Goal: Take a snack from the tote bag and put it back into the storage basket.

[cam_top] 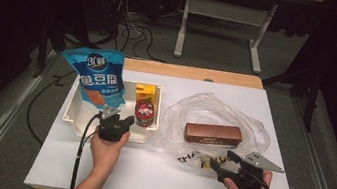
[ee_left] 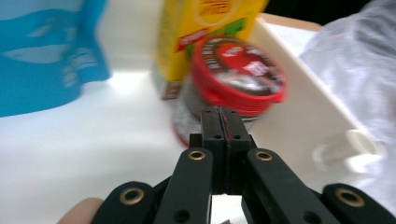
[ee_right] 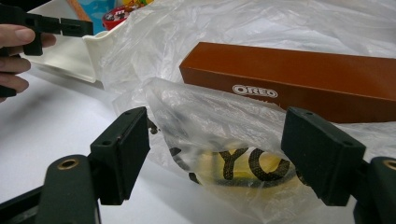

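Gaping right gripper (ee_right: 215,158) astride the plastic bag (ee_right: 219,140) edge

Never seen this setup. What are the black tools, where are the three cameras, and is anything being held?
No robot here: a person holds a two-jaw black gripper in each hand. The high view looks down on the white table; the other two cameras ride on the grippers.

The left gripper is shut on nothing, pointing at a red-lidded round tub beside a yellow carton and a blue snack pouch in a white plastic tray.

The right gripper is open, its jaws either side of the edge of a clear crinkled plastic bag. A brown Oreo box lies in the bag. Nothing is held.
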Motion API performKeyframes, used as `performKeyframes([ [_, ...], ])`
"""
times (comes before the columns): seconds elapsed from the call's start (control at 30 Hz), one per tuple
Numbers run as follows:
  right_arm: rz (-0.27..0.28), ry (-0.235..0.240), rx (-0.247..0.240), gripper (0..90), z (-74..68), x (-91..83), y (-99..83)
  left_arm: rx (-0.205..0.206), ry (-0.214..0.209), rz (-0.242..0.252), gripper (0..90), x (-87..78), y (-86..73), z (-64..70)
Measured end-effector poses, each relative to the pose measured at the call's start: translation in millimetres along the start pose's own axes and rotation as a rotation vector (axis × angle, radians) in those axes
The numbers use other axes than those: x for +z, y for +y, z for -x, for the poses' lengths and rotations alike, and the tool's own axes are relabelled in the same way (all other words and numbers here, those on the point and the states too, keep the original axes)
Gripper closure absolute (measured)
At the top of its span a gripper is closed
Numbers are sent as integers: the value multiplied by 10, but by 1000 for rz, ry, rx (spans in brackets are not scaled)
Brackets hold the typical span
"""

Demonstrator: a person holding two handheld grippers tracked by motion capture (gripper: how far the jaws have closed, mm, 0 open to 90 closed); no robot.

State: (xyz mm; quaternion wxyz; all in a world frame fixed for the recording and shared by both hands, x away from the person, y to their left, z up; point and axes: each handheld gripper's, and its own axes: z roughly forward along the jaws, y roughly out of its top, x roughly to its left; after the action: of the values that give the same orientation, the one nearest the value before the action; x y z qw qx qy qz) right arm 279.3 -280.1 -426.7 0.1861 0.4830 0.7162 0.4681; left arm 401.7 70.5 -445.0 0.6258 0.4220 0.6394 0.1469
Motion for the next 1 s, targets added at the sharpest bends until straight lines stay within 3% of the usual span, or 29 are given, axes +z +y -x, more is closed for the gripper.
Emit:
performKeyframes([
  [0.13, 9, -2, -1, 243, -10, -27, 4, 13, 40, 5, 900, 98, -18, -2],
  [0.23, 9, -2, 2, 244, 1, -22, -1, -6, 42, 19, 900, 145, 27, -14],
  [0.37, 1, 0, -1, 244, 8, -8, -9, 19, 67, 36, 900, 196, 91, -37],
  [0.57, 0, -4, -5, 245, 11, -6, -7, 24, 98, 51, 900, 293, 169, -103],
  [0.77, 3, -4, -3, 245, 14, -13, -7, -4, 123, 44, 900, 352, 191, -183],
  [0.9, -1, -9, 3, 246, 25, -10, -11, -54, 152, 47, 900, 436, 217, -247],
  [1.0, 2, -13, -2, 247, 26, -18, -9, -30, 144, 28, 900, 462, 173, -214],
])
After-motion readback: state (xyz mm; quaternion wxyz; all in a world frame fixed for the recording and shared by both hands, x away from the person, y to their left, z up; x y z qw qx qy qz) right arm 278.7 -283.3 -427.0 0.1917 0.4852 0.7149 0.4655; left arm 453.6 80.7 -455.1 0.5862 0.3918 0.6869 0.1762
